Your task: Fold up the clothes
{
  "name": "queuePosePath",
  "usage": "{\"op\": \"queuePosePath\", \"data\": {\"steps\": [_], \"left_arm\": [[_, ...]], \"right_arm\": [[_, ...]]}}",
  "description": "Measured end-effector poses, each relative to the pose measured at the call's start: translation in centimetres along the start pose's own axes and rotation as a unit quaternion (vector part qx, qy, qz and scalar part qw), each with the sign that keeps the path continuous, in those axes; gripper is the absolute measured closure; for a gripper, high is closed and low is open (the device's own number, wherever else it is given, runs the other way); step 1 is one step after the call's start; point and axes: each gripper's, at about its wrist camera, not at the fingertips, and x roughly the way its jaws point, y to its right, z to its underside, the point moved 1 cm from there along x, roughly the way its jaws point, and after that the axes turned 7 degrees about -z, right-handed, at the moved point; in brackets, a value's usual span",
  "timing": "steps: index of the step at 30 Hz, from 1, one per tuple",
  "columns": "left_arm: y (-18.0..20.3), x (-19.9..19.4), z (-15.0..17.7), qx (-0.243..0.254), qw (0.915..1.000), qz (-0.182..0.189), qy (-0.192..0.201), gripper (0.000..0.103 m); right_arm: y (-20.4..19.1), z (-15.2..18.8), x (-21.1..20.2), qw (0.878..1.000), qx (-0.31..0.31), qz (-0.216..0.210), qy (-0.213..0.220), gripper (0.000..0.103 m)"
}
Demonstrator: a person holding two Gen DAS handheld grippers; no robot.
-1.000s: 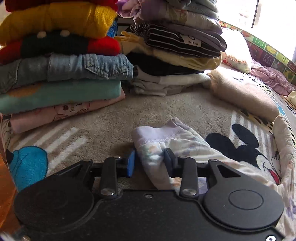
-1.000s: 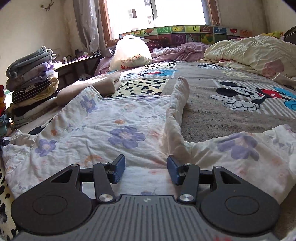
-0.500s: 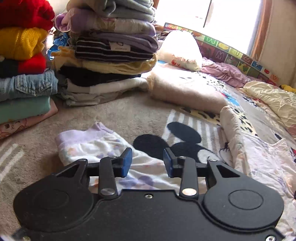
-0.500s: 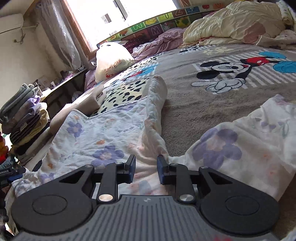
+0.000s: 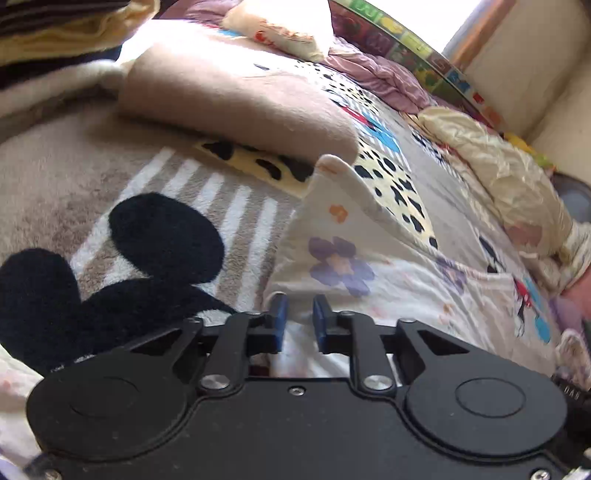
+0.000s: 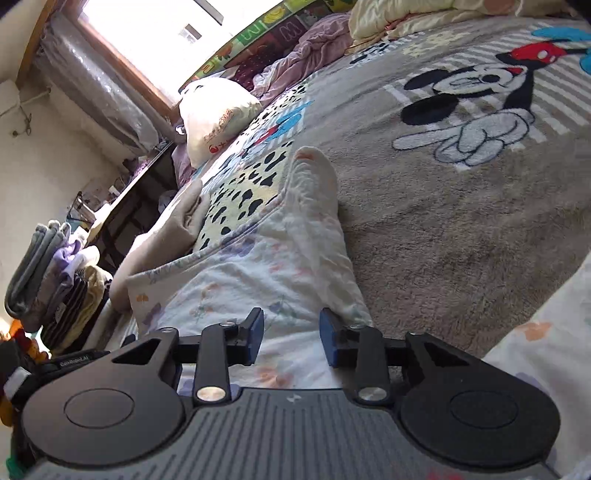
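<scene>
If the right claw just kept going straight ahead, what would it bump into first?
Most likely the floral garment spread on the bed: the right claw is open just over it, pointing along its raised fold. Depth is hard to judge here.

alphabet mat (image 6: pixel 258 33) along the wall below the window: letters "M" and "N" on coloured squares | white bag (image 6: pixel 218 110) at the bed's far edge: red print, unreadable | left gripper body: small white lettering, too blurred to read

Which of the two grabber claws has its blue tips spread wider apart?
The right gripper: a wide gap shows the white floral garment between its pads. The left gripper has a narrower gap.
</scene>
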Motion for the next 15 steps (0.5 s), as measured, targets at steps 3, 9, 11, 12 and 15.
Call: {"op": "queuePosePath", "data": {"steps": [3, 9, 11, 12, 15], "left_arm": [[-1.5, -1.0, -1.4, -0.029, 0.9992, 0.009, 0.026, 0.061], [1.9, -1.1, -3.4, 0.055, 0.9969, 0.018, 0.053, 0.040], [2.5, 1.1, -3.4, 0.070, 0.9970, 0.004, 0.034, 0.040], [2.7, 2.1, -3.3, 0.076, 0.9968, 0.001, 0.026, 0.044], [2.5, 2.1, -3.6, 0.070, 0.9959, 0.053, 0.024, 0.094]], "right_arm": [[-1.5, -1.1, -1.4, 0.998, -0.046, 0.002, 0.036, 0.056], [-3.2, -2.5, 1.5, 0.984, -0.151, 0.092, 0.015, 0.032], [-2.0, -3.2, 2.8, 0.987, -0.132, 0.087, 0.002, 0.033], [-1.4, -3.5, 3.5, 0.989, -0.122, 0.085, -0.004, 0.038], [-0.4, -3.9, 4.6, 0.994, -0.097, 0.046, -0.020, 0.086]]}}
